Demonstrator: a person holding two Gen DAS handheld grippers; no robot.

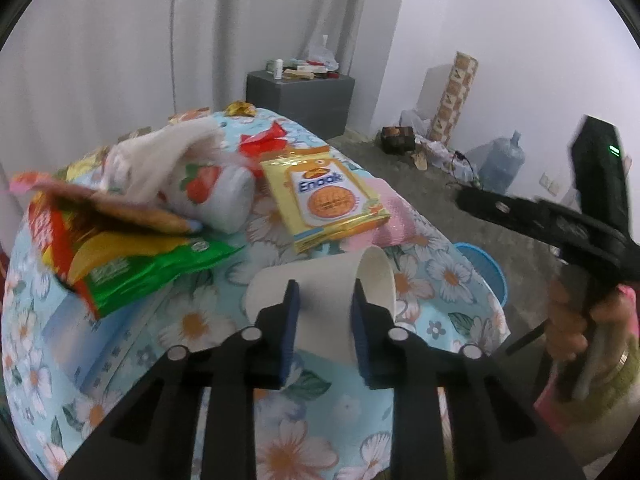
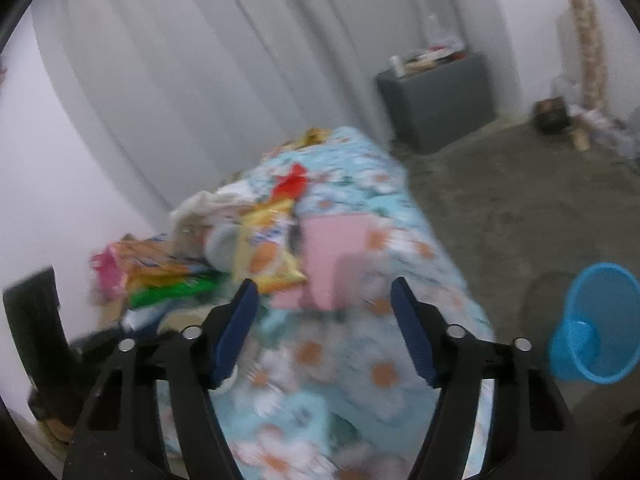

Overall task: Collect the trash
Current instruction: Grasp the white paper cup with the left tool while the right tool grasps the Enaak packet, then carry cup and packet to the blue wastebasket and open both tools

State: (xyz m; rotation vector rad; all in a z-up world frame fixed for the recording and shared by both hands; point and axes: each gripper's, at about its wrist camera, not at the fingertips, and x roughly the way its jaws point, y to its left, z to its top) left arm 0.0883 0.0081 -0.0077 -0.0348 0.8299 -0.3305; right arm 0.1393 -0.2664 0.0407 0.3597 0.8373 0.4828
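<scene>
My left gripper (image 1: 325, 294) is shut on a white paper cup (image 1: 320, 292) lying on its side, mouth to the right, just above the floral tablecloth (image 1: 296, 432). Beyond it lie a yellow Enaak snack packet (image 1: 324, 200), a green and red chip bag (image 1: 132, 264), a strawberry-print wrapper (image 1: 216, 196) and a red wrapper (image 1: 264, 140). My right gripper (image 2: 324, 300) is open and empty above the near end of the table, in a blurred view. A blue bin (image 2: 596, 328) stands on the floor to its right; the bin's rim also shows in the left wrist view (image 1: 486, 272).
A pink cloth (image 2: 332, 256) lies on the table. A grey cabinet (image 1: 300, 96) with clutter stands by the curtain. A water jug (image 1: 502, 162), a patterned roll (image 1: 454, 96) and boxes sit along the far wall. The right hand and its gripper body (image 1: 568, 240) are at the right.
</scene>
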